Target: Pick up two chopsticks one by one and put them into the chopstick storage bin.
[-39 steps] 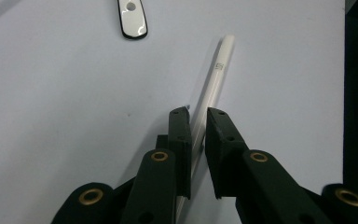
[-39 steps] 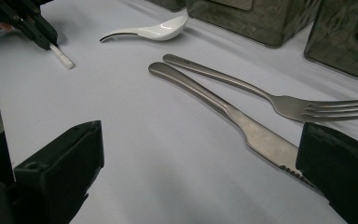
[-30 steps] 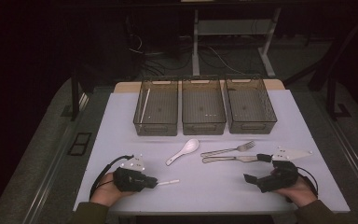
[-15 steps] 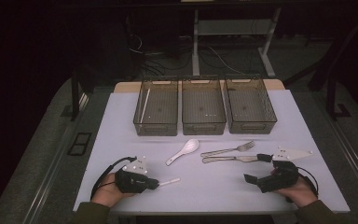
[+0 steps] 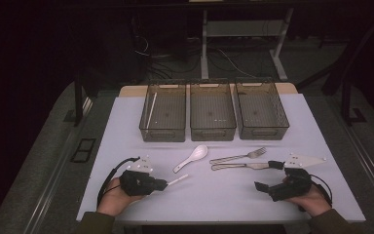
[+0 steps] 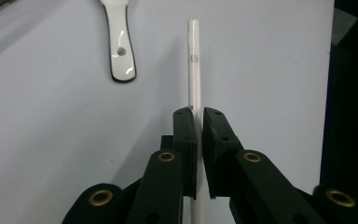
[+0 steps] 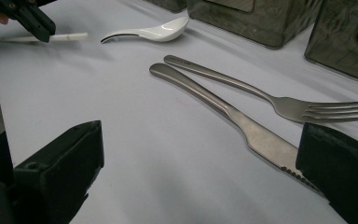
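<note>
White chopstick sits clamped between my left tool's jaws, jutting out ahead just beside the ceramic spoon; my right tool gapes apart.

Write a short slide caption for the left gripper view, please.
Left gripper shut on a white chopstick, beside a spoon handle.

lab: dark room, floor cables, white test table
</note>
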